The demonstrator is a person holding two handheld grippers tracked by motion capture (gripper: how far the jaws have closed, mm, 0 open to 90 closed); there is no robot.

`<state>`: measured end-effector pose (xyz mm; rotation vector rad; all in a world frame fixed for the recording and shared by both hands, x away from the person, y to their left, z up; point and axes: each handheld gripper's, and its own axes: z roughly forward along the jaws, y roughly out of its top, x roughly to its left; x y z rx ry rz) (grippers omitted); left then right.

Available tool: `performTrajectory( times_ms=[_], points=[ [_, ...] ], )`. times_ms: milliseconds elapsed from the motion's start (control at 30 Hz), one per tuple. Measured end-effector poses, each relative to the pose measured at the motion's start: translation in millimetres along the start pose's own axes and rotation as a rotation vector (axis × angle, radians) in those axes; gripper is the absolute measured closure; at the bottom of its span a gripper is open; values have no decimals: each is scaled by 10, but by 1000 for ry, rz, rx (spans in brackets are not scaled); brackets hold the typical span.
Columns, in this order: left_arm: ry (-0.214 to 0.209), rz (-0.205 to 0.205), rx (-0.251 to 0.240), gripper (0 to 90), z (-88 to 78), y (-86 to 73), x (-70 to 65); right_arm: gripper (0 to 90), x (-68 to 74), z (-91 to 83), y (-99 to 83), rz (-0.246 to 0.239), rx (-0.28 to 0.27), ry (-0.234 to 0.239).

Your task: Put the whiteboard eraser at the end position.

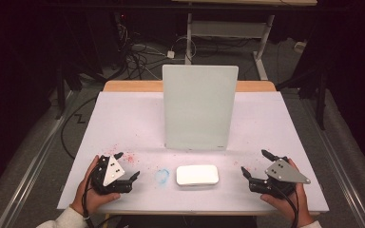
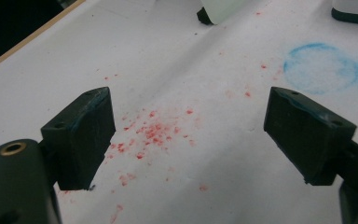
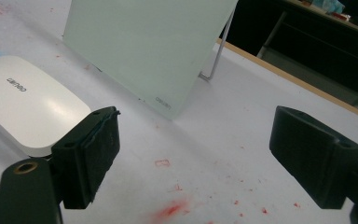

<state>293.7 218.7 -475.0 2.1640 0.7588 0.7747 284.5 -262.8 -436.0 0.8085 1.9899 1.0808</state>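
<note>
Dark floor and tangled cables surround a white-covered table (image 1: 123,123), its sheet speckled with red flecks and marked by one faint blue ring (image 1: 162,175) near the front edge. Largest thing on it is a pale glass board (image 1: 199,107), propped nearly upright at the table's centre, leaning back on a thin wire stand that shows in the right gripper view.

Just in front of the board, toward six o'clock from it, lies a flat white eraser block (image 1: 197,175) with rounded corners. Its long axis runs across the table, from nine o'clock to three o'clock, and it sits apart from the board's lower edge, with the blue ring just beside its left end.

Both hands rest low at the front corners. The left gripper (image 1: 126,166) sits at the eraser's nine o'clock, jaws spread wide over a patch of red specks and holding nothing. The right gripper (image 1: 255,164) sits at the eraser's three o'clock, jaws likewise wide apart and empty.

In the right gripper view the eraser (image 3: 32,102) lies close beyond the left jaw, toward ten o'clock. To my eye the right gripper is slightly nearer, and would need to swing inward to straddle the block's short width.
</note>
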Motion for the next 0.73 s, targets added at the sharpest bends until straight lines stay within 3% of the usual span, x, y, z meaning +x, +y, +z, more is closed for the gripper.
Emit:
performTrajectory(
  times_ms=[733],
  points=[
    [19, -25, 20, 160, -14, -56, 11, 170, 16, 142, 41, -10, -2, 35]
  ],
)
